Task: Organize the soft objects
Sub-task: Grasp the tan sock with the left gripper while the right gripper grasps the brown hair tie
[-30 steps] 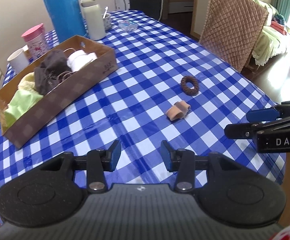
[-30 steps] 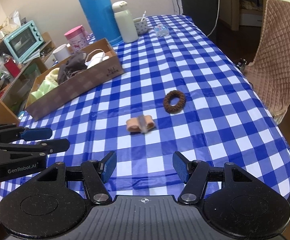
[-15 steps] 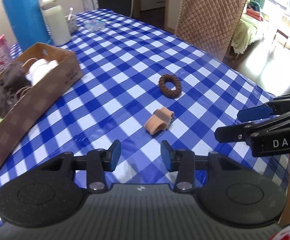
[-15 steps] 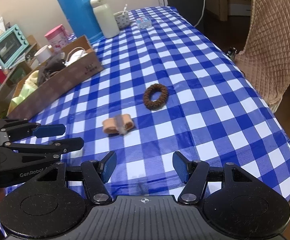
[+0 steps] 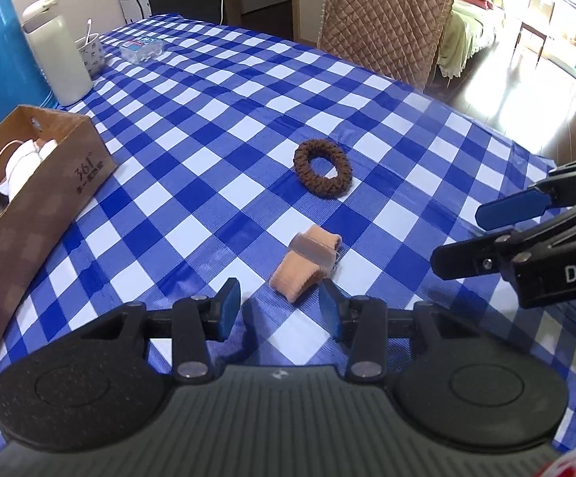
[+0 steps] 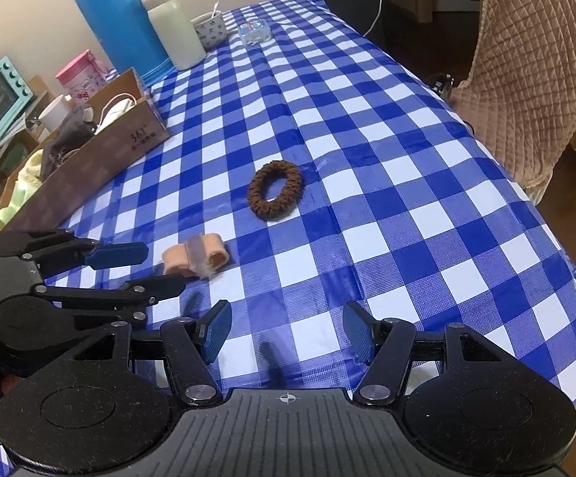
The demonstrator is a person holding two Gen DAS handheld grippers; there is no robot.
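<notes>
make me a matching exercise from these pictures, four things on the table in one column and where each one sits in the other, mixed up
Things:
1. brown hair tie
2. peach roll
3. white cloth bundle
4. blue thermos

Places:
A. inside the cardboard box
B. on the tablecloth, just ahead of the left gripper
C. at the far end of the table, beside the white bottle
D. alone mid-table, beyond the peach roll

Pairs: 1-D, 2-B, 3-A, 4-C

A blue-and-white checked table [image 6: 407,167] carries a brown scrunchie [image 6: 275,190] and a peach fabric roll [image 6: 195,256] close together. Farther off stand a cardboard box [image 6: 101,167], blue thermos [image 6: 117,20] and white flask [image 6: 174,28].
</notes>
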